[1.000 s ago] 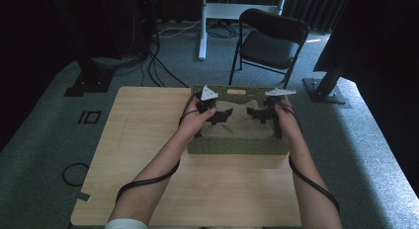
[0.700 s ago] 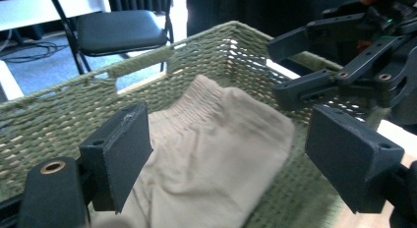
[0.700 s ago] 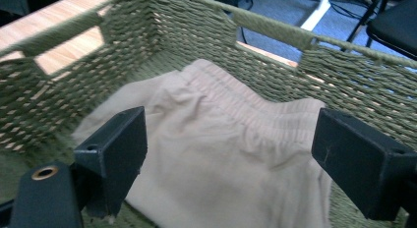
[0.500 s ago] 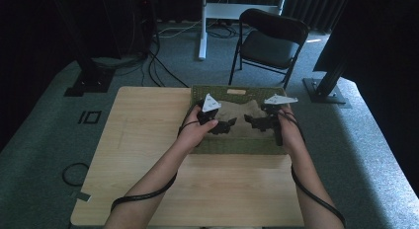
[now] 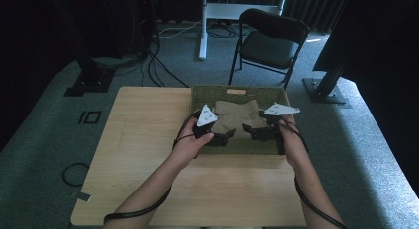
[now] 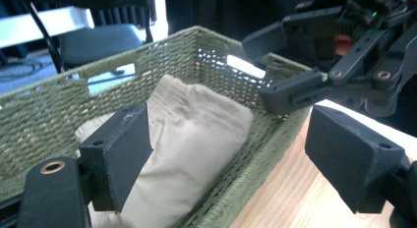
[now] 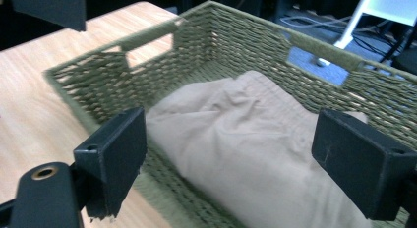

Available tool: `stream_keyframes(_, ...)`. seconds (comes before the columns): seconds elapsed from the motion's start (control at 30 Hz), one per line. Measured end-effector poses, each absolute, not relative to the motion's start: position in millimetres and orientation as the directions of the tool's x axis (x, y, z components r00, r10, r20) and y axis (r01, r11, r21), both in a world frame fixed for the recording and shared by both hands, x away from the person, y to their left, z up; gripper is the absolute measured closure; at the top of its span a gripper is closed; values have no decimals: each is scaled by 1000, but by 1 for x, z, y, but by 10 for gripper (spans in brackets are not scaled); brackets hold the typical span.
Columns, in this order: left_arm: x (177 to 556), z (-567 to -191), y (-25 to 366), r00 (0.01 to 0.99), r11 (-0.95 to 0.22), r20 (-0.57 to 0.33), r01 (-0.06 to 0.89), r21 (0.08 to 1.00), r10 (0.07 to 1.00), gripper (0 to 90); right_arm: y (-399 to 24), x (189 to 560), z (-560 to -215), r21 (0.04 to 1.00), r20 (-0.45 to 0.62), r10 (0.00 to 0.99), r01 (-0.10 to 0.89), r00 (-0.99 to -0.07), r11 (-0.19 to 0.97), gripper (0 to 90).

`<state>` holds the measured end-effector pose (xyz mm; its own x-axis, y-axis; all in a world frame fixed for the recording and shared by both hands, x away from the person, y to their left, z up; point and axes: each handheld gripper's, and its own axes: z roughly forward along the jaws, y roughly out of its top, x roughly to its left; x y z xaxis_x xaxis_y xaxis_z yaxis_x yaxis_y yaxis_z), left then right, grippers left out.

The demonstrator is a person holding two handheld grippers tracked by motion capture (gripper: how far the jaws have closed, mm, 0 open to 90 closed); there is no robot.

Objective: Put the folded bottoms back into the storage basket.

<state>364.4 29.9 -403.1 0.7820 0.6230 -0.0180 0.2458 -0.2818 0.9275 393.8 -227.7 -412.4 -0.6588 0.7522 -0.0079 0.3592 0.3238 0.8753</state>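
A green woven basket (image 5: pixel 200 94) stands at the far middle of the wooden table (image 5: pixel 143 140), with a folded tan cloth (image 5: pixel 238 114) lying inside it. My left gripper (image 5: pixel 228 136) hovers at the basket's near left side, jaws wide open and empty. My right gripper (image 5: pixel 248 132) hangs at the near right side, also open and empty, tips facing the left one. In the left gripper view the cloth (image 6: pixel 194 132) lies beyond the open left gripper (image 6: pixel 236 161), with the basket (image 6: pixel 147 48) around it. In the right gripper view the cloth (image 7: pixel 246 139) fills the gap of the open right gripper (image 7: pixel 238 166).
A black folding chair (image 5: pixel 272 41) and a white desk leg (image 5: pixel 202 26) stand beyond the table's far edge. Cables lie on the grey carpet at the left. Bare tabletop stretches left of the basket and toward the person.
Both hands have drawn back toward the person, from over the middle of the basket to its near edge. The tan cloth now lies uncovered in the basket.
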Motion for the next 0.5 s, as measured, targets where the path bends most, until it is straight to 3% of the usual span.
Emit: stream_keyframes(0.5, 322, -424, 38, 822, -277, -38, 234, 932, 568, 185, -220, 343, -425, 899, 26, 689, 318, -725, 300, 121)
